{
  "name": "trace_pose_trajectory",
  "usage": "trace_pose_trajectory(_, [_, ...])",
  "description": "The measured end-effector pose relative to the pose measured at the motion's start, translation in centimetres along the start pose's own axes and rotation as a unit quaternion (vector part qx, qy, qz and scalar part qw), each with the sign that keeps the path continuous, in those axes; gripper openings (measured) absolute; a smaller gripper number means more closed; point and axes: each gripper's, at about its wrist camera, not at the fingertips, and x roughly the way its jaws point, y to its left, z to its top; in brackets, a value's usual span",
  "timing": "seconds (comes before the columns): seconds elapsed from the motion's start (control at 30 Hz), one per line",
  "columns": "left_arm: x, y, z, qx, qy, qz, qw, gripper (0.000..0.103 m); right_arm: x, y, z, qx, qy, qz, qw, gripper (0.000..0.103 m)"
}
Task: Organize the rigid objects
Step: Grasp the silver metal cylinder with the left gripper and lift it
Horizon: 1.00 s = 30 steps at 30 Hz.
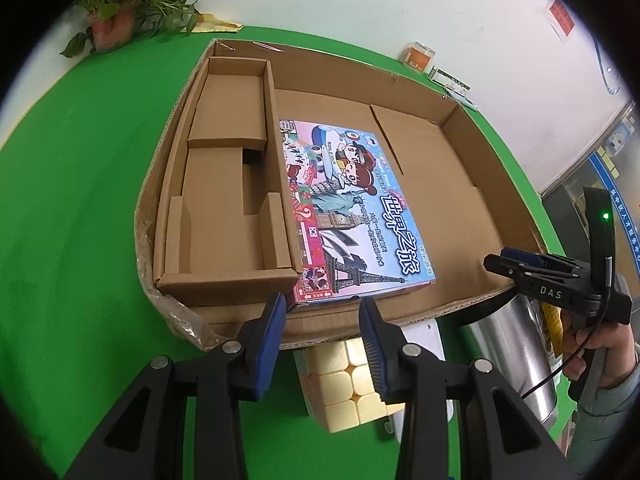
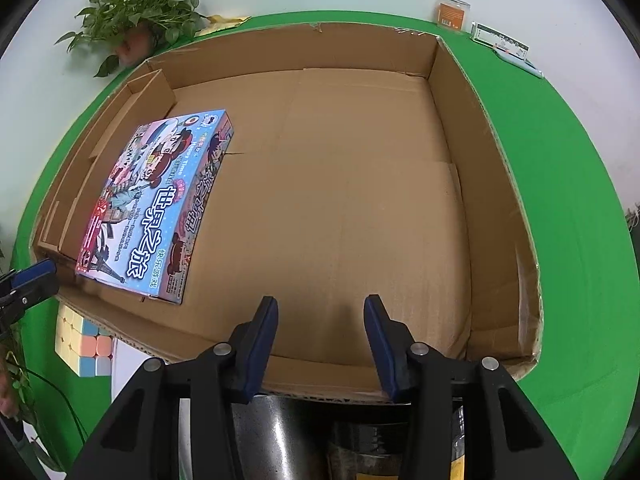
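A colourful board game box (image 1: 344, 208) lies flat in a wide, shallow cardboard box (image 1: 460, 168), against a cardboard divider insert (image 1: 228, 184); it also shows in the right wrist view (image 2: 152, 204). My left gripper (image 1: 324, 312) is open and empty, above a pastel puzzle cube (image 1: 344, 384) that sits outside the box's near wall. My right gripper (image 2: 320, 316) is open and empty over the box's near wall (image 2: 320, 376), above a metal canister (image 2: 280, 432). The right gripper also shows in the left wrist view (image 1: 516, 264).
The cardboard box sits on a green table (image 1: 72, 216). A potted plant (image 1: 132, 4) stands at the back left. An orange jar (image 1: 418, 56) and a small card box (image 1: 448, 80) stand at the back right. The metal canister (image 1: 508, 344) stands beside the puzzle cube.
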Motion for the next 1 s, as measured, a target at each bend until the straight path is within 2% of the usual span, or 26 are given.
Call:
trace_pose_trajectory(0.17, [0.0, -0.3, -0.2, 0.009, -0.002, 0.007, 0.9999, 0.037, 0.0, -0.3, -0.3, -0.006, 0.001, 0.005, 1.000, 0.044])
trace_pose_trajectory(0.23, [-0.3, -0.6, -0.1, 0.016, -0.013, 0.013, 0.9997, 0.037, -0.6, -0.2, 0.3, -0.008, -0.007, 0.024, 1.000, 0.045])
trace_pose_trajectory(0.3, [-1.9, -1.0, -0.5, 0.022, -0.050, 0.017, 0.9984, 0.038, -3.8, -0.1, -1.2, -0.013, -0.052, 0.044, 0.998, 0.061])
trace_pose_trajectory(0.33, [-3.0, -1.4, -0.9, 0.030, -0.072, 0.013, 0.9969, 0.040, -5.0, -0.3, -2.0, -0.015, -0.070, 0.056, 0.996, 0.080])
trace_pose_trajectory(0.37, [-4.7, -2.1, -1.7, 0.040, -0.100, 0.017, 0.9941, 0.054, -6.7, -0.4, -3.3, -0.019, -0.090, 0.070, 0.993, 0.086])
trace_pose_trajectory(0.4, [-5.6, -2.5, -2.1, 0.045, -0.115, 0.023, 0.9921, 0.081, -8.0, -0.6, -4.5, -0.023, -0.101, 0.081, 0.991, 0.086])
trace_pose_trajectory(0.43, [-6.7, -3.0, -2.7, 0.047, -0.137, 0.035, 0.9889, 0.090, -9.1, -0.8, -5.9, -0.026, -0.104, 0.098, 0.989, 0.086])
trace_pose_trajectory(0.47, [-7.8, -3.5, -3.4, 0.049, -0.156, 0.041, 0.9856, 0.095, -9.7, -0.6, -7.1, -0.027, -0.101, 0.109, 0.988, 0.086])
trace_pose_trajectory(0.5, [-8.6, -4.1, -4.2, 0.054, -0.169, 0.037, 0.9835, 0.095, -9.9, -0.6, -8.0, -0.031, -0.093, 0.121, 0.988, 0.086])
trace_pose_trajectory(0.6, [-8.7, -5.7, -5.4, 0.057, -0.145, 0.007, 0.9877, 0.095, -9.6, 0.0, -10.4, -0.039, -0.059, 0.130, 0.989, 0.082])
trace_pose_trajectory(0.67, [-8.0, -6.6, -6.1, 0.043, -0.124, -0.028, 0.9909, 0.095, -9.3, 0.4, -11.7, -0.035, -0.049, 0.132, 0.989, 0.076])
trace_pose_trajectory(0.7, [-7.8, -7.1, -6.8, 0.040, -0.115, -0.036, 0.9920, 0.095, -8.9, 1.2, -12.5, -0.035, -0.044, 0.122, 0.991, 0.074])
trace_pose_trajectory(0.77, [-6.7, -8.1, -7.2, 0.036, -0.093, -0.065, 0.9929, 0.095, -8.6, 1.7, -13.9, -0.037, -0.037, 0.079, 0.996, 0.061])
trace_pose_trajectory(0.8, [-6.3, -8.4, -7.4, 0.036, -0.086, -0.075, 0.9928, 0.095, -8.6, 1.7, -14.8, -0.029, -0.034, 0.077, 0.996, 0.061])
trace_pose_trajectory(0.9, [-4.9, -9.4, -7.8, 0.032, -0.056, -0.109, 0.9919, 0.095, -9.6, 3.4, -16.4, -0.046, -0.031, 0.123, 0.991, 0.062])
trace_pose_trajectory(1.0, [-3.5, -9.6, -7.7, 0.015, -0.025, -0.158, 0.9870, 0.095, -11.4, 4.4, -17.5, -0.057, -0.052, 0.172, 0.982, 0.062])
